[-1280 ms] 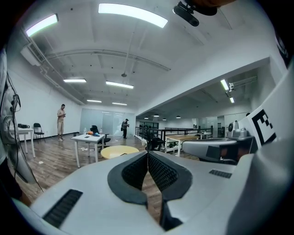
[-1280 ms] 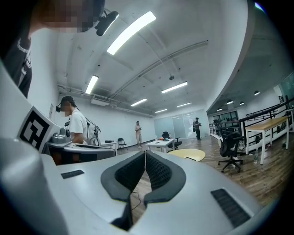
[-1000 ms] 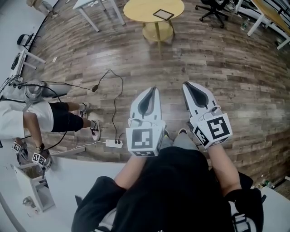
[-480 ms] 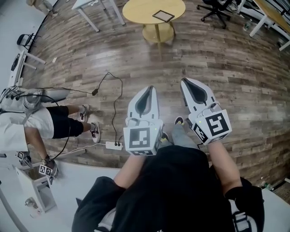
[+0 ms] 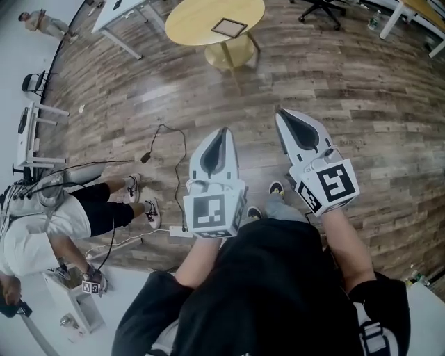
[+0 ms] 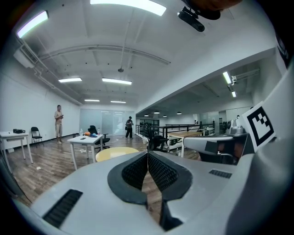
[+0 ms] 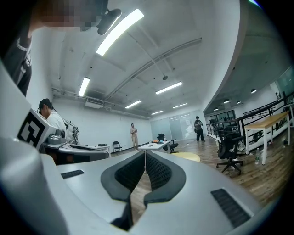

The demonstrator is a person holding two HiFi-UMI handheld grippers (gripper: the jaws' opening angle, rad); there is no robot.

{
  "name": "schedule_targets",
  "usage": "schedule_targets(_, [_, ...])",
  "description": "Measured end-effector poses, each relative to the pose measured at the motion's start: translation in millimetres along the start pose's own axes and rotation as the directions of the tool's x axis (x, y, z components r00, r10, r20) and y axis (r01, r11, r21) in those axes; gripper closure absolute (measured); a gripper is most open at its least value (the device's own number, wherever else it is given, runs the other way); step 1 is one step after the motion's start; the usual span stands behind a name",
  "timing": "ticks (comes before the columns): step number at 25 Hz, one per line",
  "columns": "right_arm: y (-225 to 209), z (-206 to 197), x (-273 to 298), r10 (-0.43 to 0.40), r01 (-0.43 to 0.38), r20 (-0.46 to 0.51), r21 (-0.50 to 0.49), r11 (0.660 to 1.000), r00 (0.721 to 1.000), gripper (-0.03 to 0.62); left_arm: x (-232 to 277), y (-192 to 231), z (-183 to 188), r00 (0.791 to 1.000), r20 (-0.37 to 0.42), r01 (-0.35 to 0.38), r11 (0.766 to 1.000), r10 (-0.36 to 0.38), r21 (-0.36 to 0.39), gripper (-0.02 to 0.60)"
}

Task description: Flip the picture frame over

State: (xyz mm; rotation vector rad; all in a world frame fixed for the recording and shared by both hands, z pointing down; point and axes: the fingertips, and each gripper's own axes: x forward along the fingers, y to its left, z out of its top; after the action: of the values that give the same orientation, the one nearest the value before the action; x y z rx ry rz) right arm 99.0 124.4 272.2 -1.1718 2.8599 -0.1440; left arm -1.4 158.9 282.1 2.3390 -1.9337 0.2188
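A dark-rimmed picture frame (image 5: 229, 28) lies flat on the round yellow table (image 5: 201, 17) at the top of the head view, well ahead of both grippers. My left gripper (image 5: 223, 130) is held level over the wooden floor, its jaws shut with nothing between them. My right gripper (image 5: 281, 113) is beside it, also shut and empty. In the left gripper view the table (image 6: 115, 153) shows just past the closed fingertips (image 6: 147, 153). The right gripper view shows the table's edge (image 7: 188, 157) to the right of its closed tips (image 7: 145, 153).
A black cable (image 5: 177, 160) runs across the floor to a power strip (image 5: 182, 230). A seated person (image 5: 62, 222) is at the left. White tables (image 5: 118, 14) and an office chair (image 5: 321, 8) stand around the yellow table. Other people stand far off.
Both grippers and the view have moved forward over the floor toward the round table; the seated person has slid lower left in the head view. The jaws stay shut.
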Motion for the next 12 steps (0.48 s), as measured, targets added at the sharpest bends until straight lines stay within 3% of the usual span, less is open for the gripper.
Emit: schedule_targets(12, [-67.2, -6.7, 35.2, -0.02, 0.02, -0.015, 0.05, 0.999, 1.0, 0.574, 68.5, -3.6, -0.7, 0.999, -0.053, -0.002, 1.0, 0.002, 0.001, 0.558])
